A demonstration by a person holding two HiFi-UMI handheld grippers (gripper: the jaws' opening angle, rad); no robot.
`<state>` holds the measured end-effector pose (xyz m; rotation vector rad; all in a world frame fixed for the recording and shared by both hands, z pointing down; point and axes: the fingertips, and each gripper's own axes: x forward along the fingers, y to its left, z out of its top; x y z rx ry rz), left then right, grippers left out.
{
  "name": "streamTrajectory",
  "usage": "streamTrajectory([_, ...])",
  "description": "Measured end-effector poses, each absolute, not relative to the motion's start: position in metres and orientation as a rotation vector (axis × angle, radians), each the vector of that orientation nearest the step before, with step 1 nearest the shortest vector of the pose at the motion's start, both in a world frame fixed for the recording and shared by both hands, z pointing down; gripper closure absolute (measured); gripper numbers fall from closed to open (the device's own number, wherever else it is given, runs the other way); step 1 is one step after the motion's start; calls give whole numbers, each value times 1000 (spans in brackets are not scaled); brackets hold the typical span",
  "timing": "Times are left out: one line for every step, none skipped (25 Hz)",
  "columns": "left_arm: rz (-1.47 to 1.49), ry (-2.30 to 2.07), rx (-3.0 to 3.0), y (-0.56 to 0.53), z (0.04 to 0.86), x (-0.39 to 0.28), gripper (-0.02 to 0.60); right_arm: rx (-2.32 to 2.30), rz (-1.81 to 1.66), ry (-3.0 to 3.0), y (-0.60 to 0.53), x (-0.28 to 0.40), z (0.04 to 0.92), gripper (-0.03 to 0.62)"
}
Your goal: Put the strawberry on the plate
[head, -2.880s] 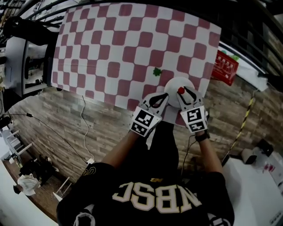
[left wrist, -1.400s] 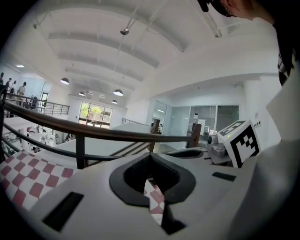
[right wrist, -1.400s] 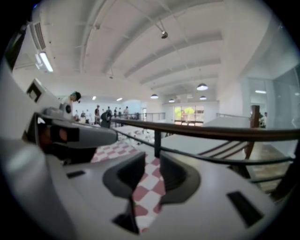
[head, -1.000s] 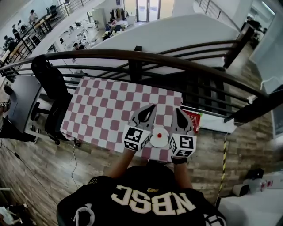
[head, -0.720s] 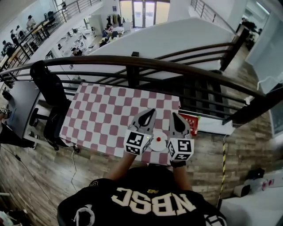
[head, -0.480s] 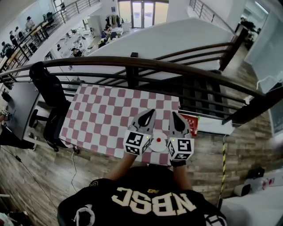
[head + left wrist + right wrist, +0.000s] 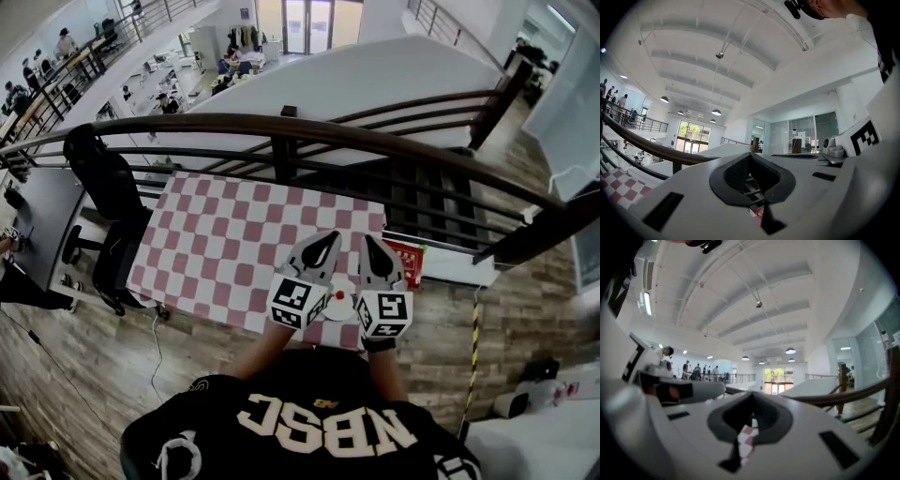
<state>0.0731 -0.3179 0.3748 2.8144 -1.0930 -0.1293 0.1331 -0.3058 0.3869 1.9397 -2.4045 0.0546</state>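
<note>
In the head view a small red strawberry [image 7: 338, 294] lies on the white plate [image 7: 341, 310] at the near edge of the checked table [image 7: 225, 246]. My left gripper [image 7: 322, 246] is raised just left of the plate, its jaws together with nothing in them. On the plate's right, my right gripper [image 7: 367, 246] is also raised, shut and empty. Both point away from me, over the table. The left gripper view looks along its closed jaws [image 7: 750, 156] into the hall. In the right gripper view a strip of checked cloth shows through the slit of the gripper [image 7: 752, 405].
A red box [image 7: 410, 259] lies past the table's right end. A dark curved railing [image 7: 281, 128] runs behind the table, with a lower floor beyond. A black chair [image 7: 105, 192] stands at the table's left.
Nearly three seconds ago my right gripper's tips were at the strawberry over the plate. Now both grippers are lifted beside the plate, and my head view has risen far above the table.
</note>
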Motion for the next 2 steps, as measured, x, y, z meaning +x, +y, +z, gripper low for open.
streamTrajectory([-130,-1086,2818,-319,375,74,569,1938,53,-2405,-307,132,387,576])
streamTrajectory([-130,-1080,2821,-319,374,76,569,1936,51,-2405,-308,131,387,576])
